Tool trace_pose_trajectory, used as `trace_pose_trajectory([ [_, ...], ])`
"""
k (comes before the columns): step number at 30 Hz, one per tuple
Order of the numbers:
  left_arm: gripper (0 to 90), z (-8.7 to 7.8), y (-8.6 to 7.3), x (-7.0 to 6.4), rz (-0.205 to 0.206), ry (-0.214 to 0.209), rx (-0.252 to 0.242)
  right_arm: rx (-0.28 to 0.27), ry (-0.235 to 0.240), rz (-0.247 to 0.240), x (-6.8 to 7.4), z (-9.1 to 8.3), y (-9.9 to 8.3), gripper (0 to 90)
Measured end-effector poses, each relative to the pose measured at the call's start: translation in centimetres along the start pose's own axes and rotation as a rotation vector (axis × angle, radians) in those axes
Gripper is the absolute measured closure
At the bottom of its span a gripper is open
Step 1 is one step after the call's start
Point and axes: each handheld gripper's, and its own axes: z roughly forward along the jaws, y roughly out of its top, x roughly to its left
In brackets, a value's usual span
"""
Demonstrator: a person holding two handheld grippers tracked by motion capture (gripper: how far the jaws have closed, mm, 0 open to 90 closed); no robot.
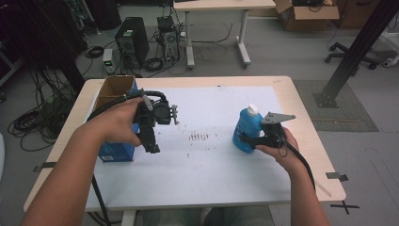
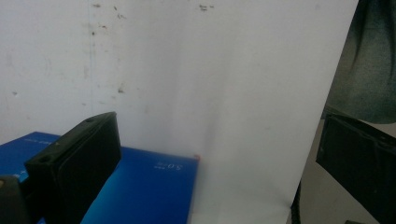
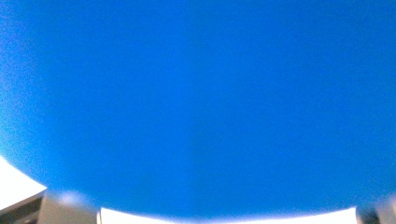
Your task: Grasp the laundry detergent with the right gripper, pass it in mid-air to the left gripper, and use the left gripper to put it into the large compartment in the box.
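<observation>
- Gripping the blue bottle (image 1: 246, 131) with the right gripper (image 1: 254, 140), upright on the counter's white sheet (image 1: 207, 160), right side.
- Holding the left gripper (image 1: 151, 143) spread wide, unloaded, just beside the blue box (image 2: 149, 191).

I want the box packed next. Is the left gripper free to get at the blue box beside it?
Probably yes: the left gripper hangs with jaws wide apart and empty, right beside the blue box, nothing between them. The right gripper is at the blue bottle, well away.
</observation>
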Motion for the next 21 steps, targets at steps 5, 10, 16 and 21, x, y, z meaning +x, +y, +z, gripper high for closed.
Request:
trace_pose_trajectory([
  [5,0.4,-0.03,0.0,-0.04,0.0,0.002,0.003,-0.003,-0.001,-0.006,0.06,0.05,-0.03,29.3],
  [10,0.4,-0.16,0.1,-0.12,0.002,0.004,0.004,-0.008,0.008,-0.011,0.14,0.17,-0.17,32.4],
  [16,0.4,-0.21,0.14,-0.12,0.002,0.005,0.004,-0.02,0.003,-0.034,0.29,0.24,-0.24,41.4],
  [21,0.4,-0.14,0.2,-0.13,0.001,0.003,0.004,-0.027,-0.007,-0.051,0.39,0.21,-0.3,43.1],
])
